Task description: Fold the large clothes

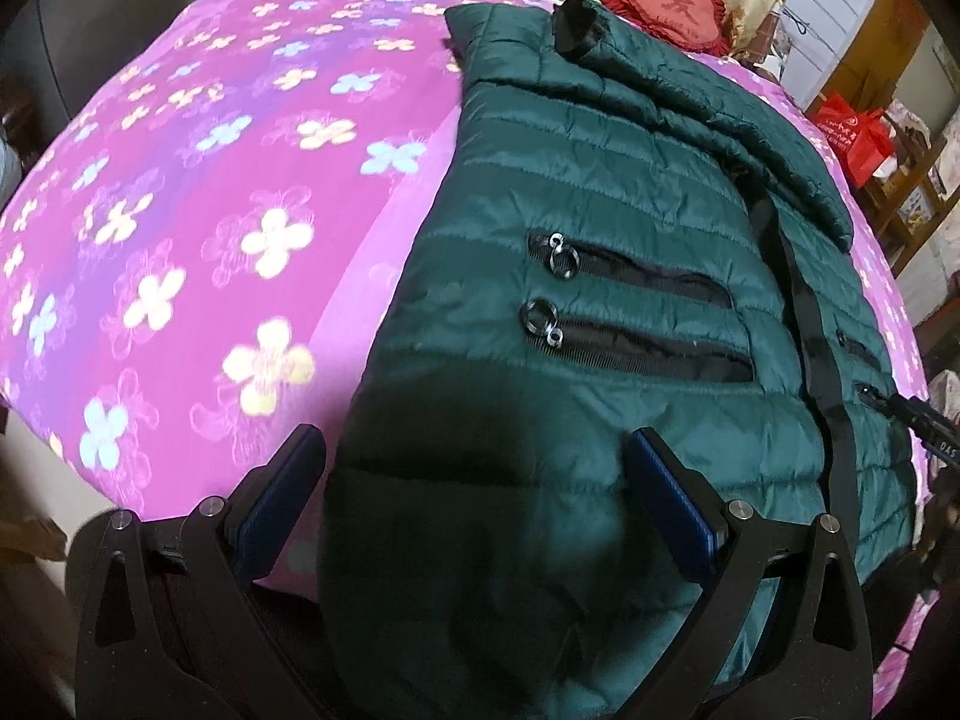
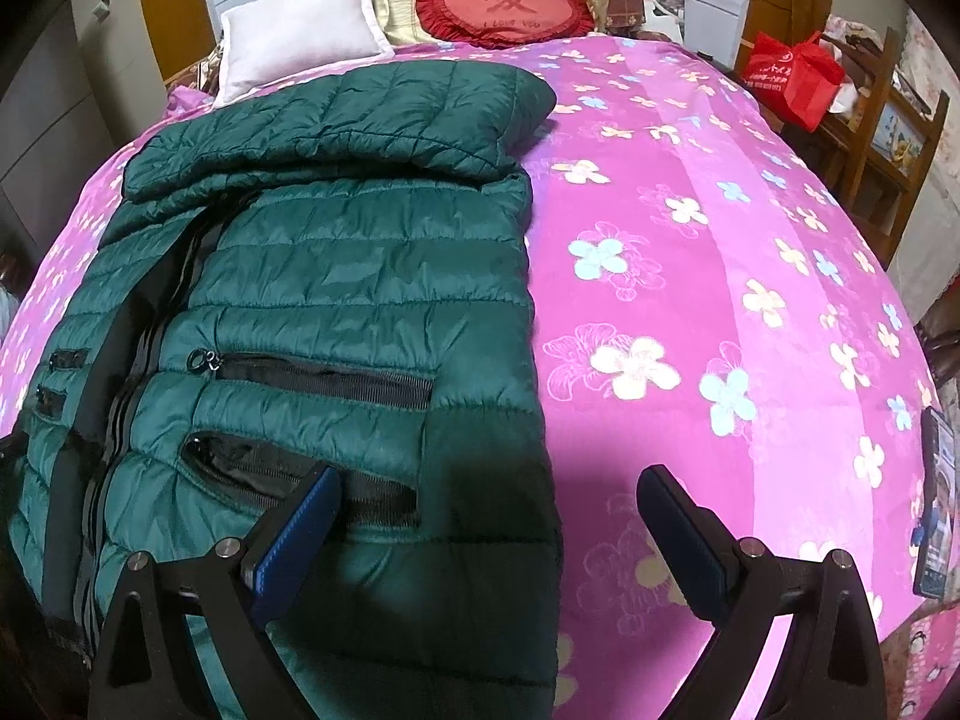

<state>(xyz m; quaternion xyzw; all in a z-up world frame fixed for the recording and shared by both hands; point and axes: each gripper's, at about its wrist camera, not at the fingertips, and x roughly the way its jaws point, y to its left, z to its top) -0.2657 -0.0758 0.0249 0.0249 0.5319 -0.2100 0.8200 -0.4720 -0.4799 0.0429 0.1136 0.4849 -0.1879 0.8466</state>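
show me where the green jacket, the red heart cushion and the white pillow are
green jacket (image 2: 360, 276), right wrist view, on the quilted front panel above the pockets
red heart cushion (image 2: 504, 3), right wrist view, on its central face
white pillow (image 2: 300, 30), right wrist view, on its middle

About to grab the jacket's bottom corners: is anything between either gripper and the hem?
Nothing visible. The left gripper and right gripper are both open right over the green jacket, which lies on the floral bedspread.

Left tongs (image 1: 477, 456) agape; right tongs (image 2: 489, 495) agape.
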